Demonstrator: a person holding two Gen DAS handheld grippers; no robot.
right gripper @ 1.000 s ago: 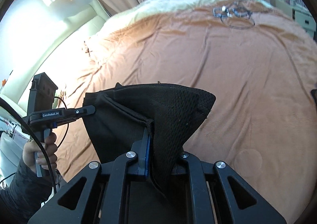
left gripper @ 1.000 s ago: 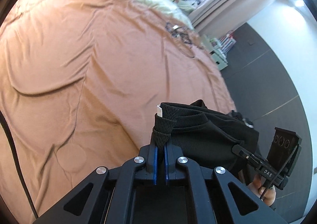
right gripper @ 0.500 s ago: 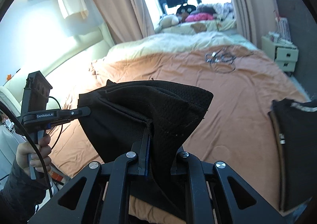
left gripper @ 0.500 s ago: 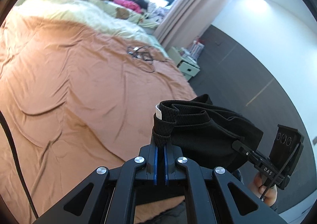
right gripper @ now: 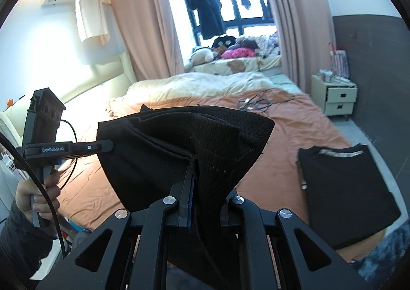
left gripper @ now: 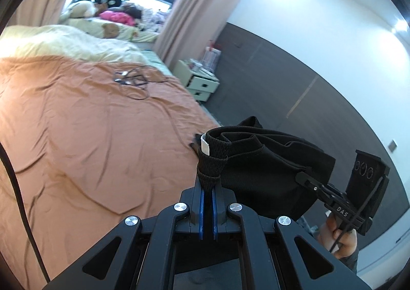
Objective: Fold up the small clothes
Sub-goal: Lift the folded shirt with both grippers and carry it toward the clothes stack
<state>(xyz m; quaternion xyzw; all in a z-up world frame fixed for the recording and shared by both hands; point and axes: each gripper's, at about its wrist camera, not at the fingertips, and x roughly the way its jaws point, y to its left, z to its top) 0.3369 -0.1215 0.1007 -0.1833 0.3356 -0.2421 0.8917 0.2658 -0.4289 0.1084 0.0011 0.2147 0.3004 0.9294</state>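
**Two claws, one black garment held off the bed**

Both claws are clenched on the same black garment (right gripper: 184, 151). The left claw (left gripper: 208, 187) pinches a bunched hem with a white tag at its tip; the right claw (right gripper: 191, 187) bites a seam, with mesh cloth spilling over its right finger. The garment hangs slack between them, above the near edge of the bed (left gripper: 89, 136), not touching it as far as I can tell.

Risks, as I judge them: the left grip holds only a narrow roll of hem, so a sharp pull apart could strip it free. The cloth draped over the right finger may snag or stay caught when that claw lets go. Laid down slack, the garment would land creased rather than flat.

Room: the orange cover is wide and bare through its middle and left side. A second black piece (right gripper: 346, 187), apparently folded, lies at the near right corner, so the drop should stay left of it. A tangle of cables (left gripper: 133, 79) sits toward the far right edge, well apart. The nightstand (right gripper: 338, 96) stands off the bed's far right corner.
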